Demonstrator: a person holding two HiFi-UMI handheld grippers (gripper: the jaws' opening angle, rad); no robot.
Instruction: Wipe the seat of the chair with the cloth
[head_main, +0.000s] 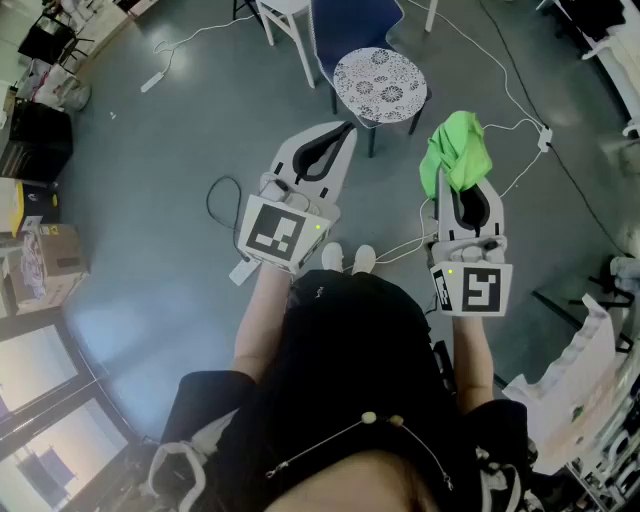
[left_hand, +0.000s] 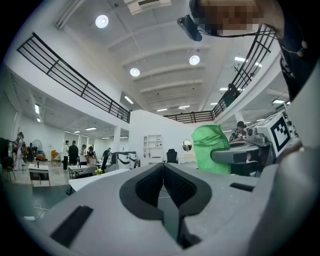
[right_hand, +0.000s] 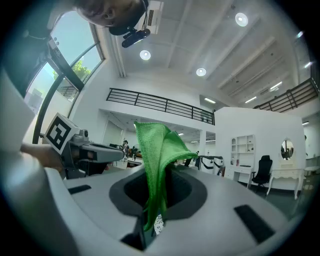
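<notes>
- While looking down in the head view, can spot the chair (head_main: 380, 85) with the round patterned seat straight ahead, beyond a pair of white shoes (head_main: 335, 258).
- Got the green cloth (head_main: 457, 150) pinched in the right gripper (head_main: 465, 192), clamped tight on it, with the bunched end flopping out past the tips toward the chair.
- Held up near the chair's right edge, clear of the seat, not touching it.
- Same story for the left gripper (head_main: 343, 132) on the chair's left side: squeezed fully together with nothing in between, tips aimed at the seat, apart from it.
- Also got a blue chair (head_main: 355, 25) tucked right behind the patterned one, on grey floor (head_main: 180, 130).
</notes>
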